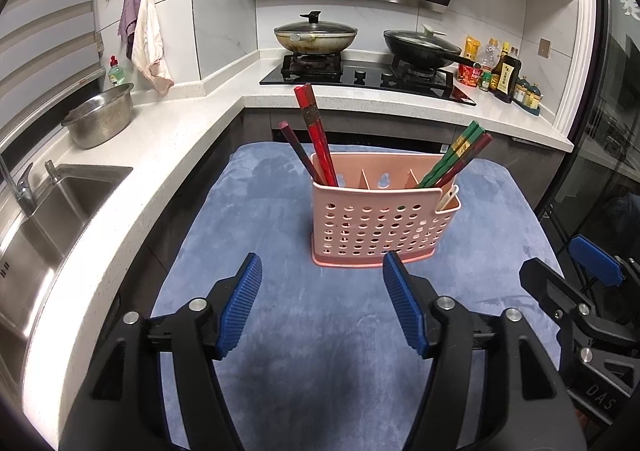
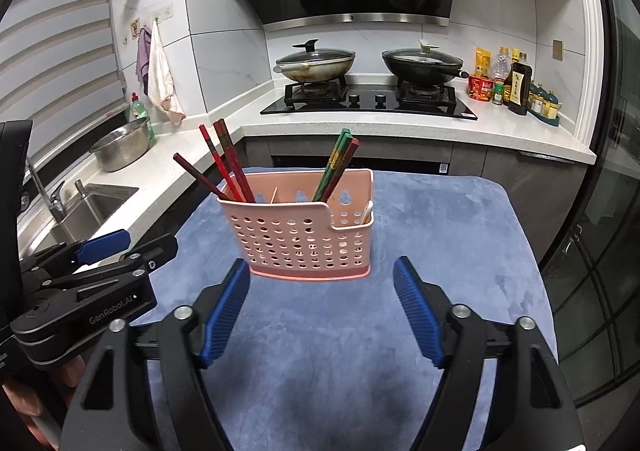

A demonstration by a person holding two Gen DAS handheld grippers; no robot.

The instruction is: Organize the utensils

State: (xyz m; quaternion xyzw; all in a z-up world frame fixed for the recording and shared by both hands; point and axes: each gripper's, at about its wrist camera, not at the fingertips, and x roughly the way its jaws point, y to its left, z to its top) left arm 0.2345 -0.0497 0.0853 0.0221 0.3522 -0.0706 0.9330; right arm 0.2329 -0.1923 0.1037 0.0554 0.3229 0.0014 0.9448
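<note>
On our left the left hand-held gripper (image 1: pixel 322 271) hangs with its jaws spread wide and nothing between them, just short of the pink caddy (image 1: pixel 380 227), which stands upright on the blue cloth (image 1: pixel 320 371) covering the worktop. In the caddy's left compartment lean the red chopsticks (image 1: pixel 316 135) and a darker one beside them; we judge them light, stiff and smooth-lacquered, so likely to slip or roll between ribbed pads, and best pinched across the upper shaft where it stands clear of the rim. The middle compartments look nearly bare. In the right compartment lean the green chopsticks (image 1: pixel 456 155) with a dark red one against them, and a pale spoon handle (image 1: pixel 448 197) sits low in the small end pocket. The caddy itself seems thin perforated plastic, light enough to tip if we drag a stick sideways. The right hand-held gripper (image 2: pixel 322 271) is likewise wide apart and carrying nothing. The plush cloth should damp any sliding; the sink (image 1: pixel 60 203) lies left, the stove (image 1: pixel 360 71) behind
</note>
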